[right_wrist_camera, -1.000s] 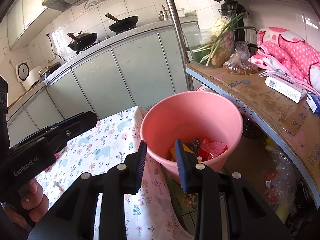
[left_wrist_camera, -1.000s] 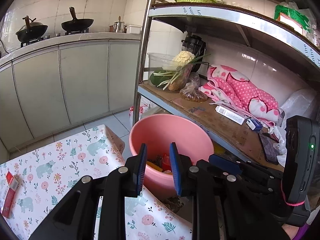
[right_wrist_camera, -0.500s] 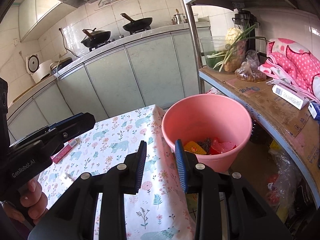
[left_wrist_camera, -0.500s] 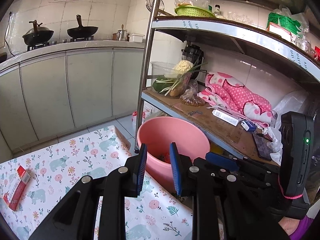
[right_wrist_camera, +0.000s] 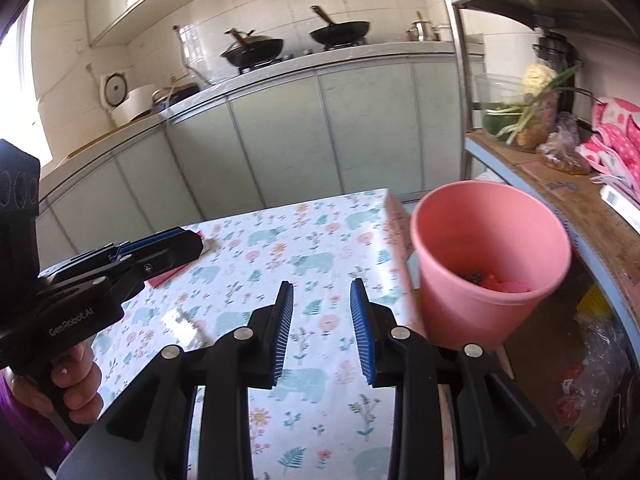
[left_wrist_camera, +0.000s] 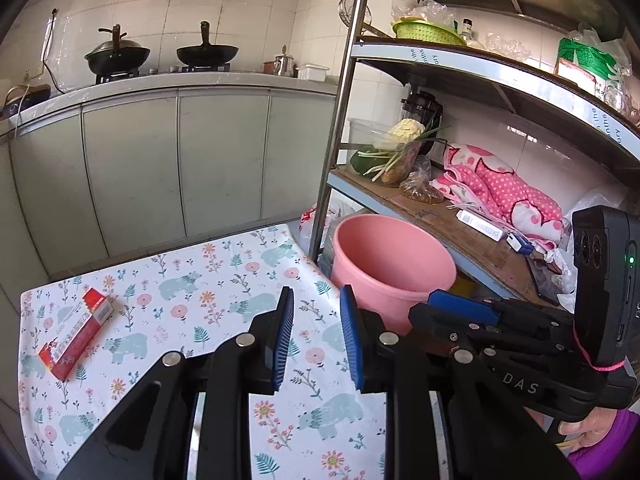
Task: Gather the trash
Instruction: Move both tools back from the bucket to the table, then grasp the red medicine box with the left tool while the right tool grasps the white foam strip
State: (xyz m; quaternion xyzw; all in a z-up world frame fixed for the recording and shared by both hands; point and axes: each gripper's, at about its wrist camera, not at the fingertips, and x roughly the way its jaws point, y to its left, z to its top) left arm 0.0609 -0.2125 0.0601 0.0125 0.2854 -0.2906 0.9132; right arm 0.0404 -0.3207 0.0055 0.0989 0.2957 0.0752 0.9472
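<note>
A lived-in home kitchen.
Two black woks (left_wrist_camera: 202,50) sit on a gas stove along a tiled wall at upper left, above pale green cabinet doors (left_wrist_camera: 222,160). At right a metal shelf rack (left_wrist_camera: 436,216) holds scallions (left_wrist_camera: 394,152), a blender (left_wrist_camera: 420,106) and a green colander (left_wrist_camera: 428,32); a rice cooker (right_wrist_camera: 124,100) stands on the counter at upper left of the right wrist view.

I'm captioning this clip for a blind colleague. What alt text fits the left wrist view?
The left gripper hovers with open, empty jaws over a floral tablecloth; a red box lies at left. A pink bucket stands off the table's right edge, below a cluttered shelf.
</note>
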